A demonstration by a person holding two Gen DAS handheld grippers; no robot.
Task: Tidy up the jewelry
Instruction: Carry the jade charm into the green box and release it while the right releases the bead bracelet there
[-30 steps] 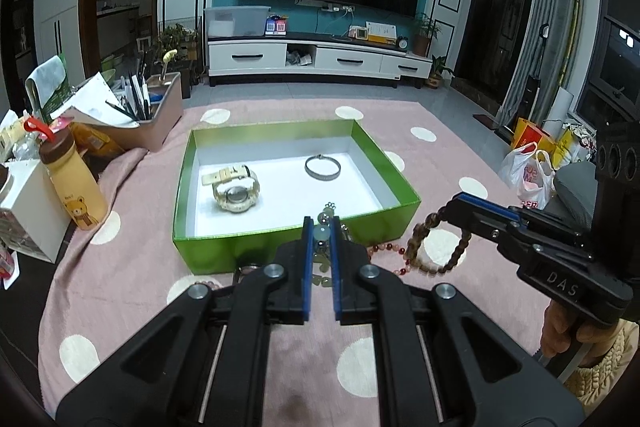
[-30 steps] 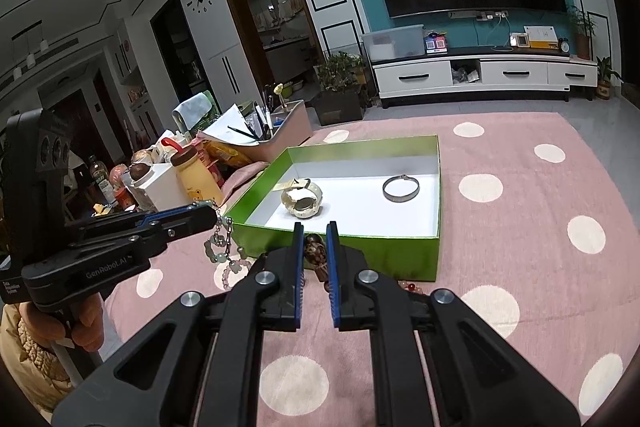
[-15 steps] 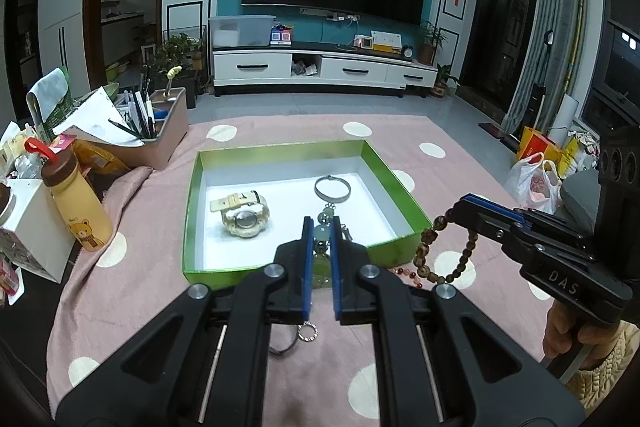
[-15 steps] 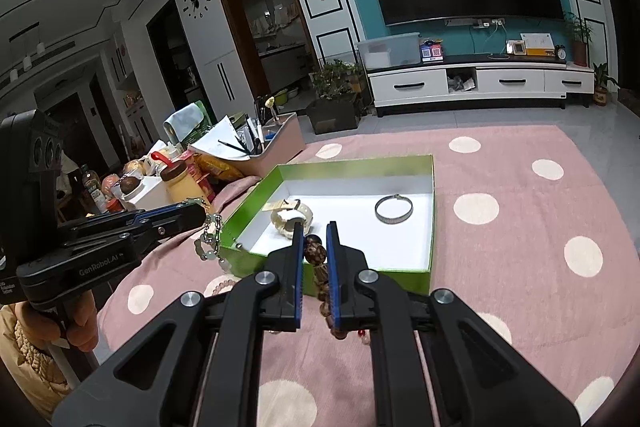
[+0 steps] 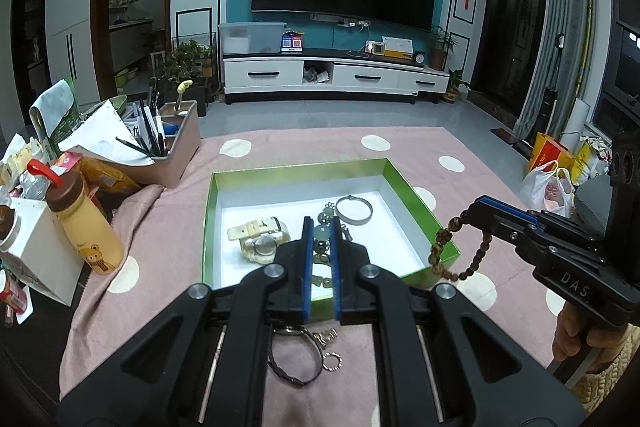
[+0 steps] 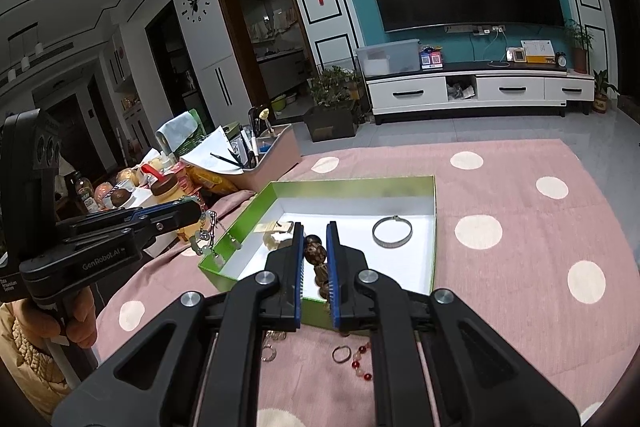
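Observation:
A green box (image 5: 208,227) with a white floor lies on the pink dotted cloth. It holds a pale watch (image 5: 260,243) and a silver bangle (image 5: 354,209). My left gripper (image 5: 322,227) is shut on a chain of pale green beads (image 5: 321,234), which hangs over the box's near part; the chain also shows as a dangling strand (image 6: 206,231). My right gripper (image 6: 314,239) is shut on a brown bead bracelet (image 6: 313,251), whose loop (image 5: 440,255) hangs at the box's right front corner. The bangle (image 6: 392,231) lies beyond the right gripper.
A dark bangle (image 5: 296,359), small rings (image 5: 333,363) and red beads (image 6: 360,363) lie on the cloth in front of the box. Left of it stand a yellow bottle (image 5: 86,231), a white carton (image 5: 36,255) and a pen organiser (image 5: 168,155). Plastic bags (image 5: 548,187) sit far right.
Both grippers rose and moved forward toward the green box with their jewellery. The bead chain and the brown bracelet now hang over the box's front edge instead of before it.

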